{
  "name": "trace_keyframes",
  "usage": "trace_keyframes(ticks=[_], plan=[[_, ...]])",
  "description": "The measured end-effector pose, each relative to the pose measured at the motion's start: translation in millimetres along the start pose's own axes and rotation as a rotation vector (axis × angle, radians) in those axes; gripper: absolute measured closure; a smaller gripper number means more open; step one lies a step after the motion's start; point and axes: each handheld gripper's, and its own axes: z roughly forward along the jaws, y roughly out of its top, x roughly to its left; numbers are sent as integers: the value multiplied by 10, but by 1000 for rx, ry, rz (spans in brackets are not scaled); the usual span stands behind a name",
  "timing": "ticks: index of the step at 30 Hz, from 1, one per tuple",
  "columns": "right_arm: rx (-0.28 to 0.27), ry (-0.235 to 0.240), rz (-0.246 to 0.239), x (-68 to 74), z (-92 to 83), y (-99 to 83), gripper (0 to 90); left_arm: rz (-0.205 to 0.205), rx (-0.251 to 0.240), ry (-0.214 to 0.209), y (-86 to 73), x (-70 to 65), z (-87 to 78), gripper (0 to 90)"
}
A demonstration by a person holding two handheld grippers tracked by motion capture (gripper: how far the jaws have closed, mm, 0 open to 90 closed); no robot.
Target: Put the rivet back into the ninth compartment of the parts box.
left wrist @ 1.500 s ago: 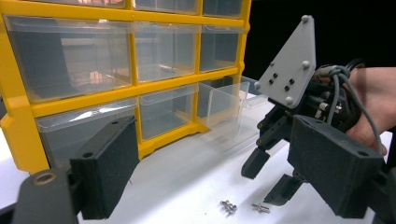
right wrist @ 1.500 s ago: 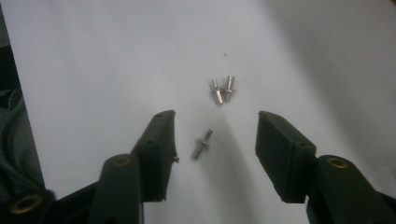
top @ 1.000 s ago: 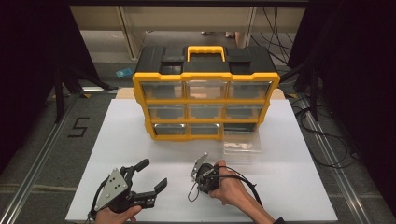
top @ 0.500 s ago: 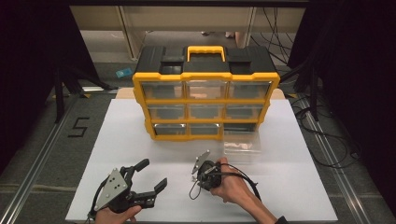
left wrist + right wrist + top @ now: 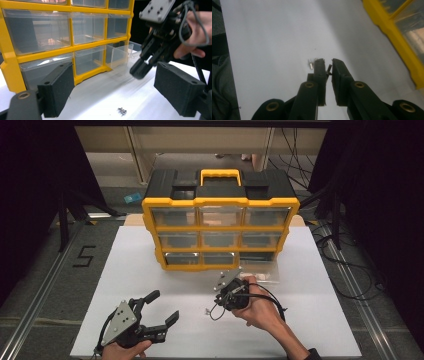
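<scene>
Above the white table [image 5: 150, 255], my right gripper [image 5: 327, 65] pinches one small screw [image 5: 329, 69]; I carry it level to the pulled-out clear drawer [image 5: 120, 56].

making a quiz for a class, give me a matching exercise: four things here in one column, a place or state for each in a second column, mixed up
Things:
1. left tool
2. right tool
3. organiser
4. loose screws

Places or states:
A. lying on the white table
B. jaws wide open, nothing between them
C. standing at the back of the table, bottom right drawer pulled out
D. shut on a small screw

Pairs: 1-B, 2-D, 3-C, 4-A
</scene>
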Motion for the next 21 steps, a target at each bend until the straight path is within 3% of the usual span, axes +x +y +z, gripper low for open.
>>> trace_keyframes(ticks=[21], plan=[[-141, -92, 56, -267, -481, -14, 828, 0, 4, 0, 3, -3, -2, 160]])
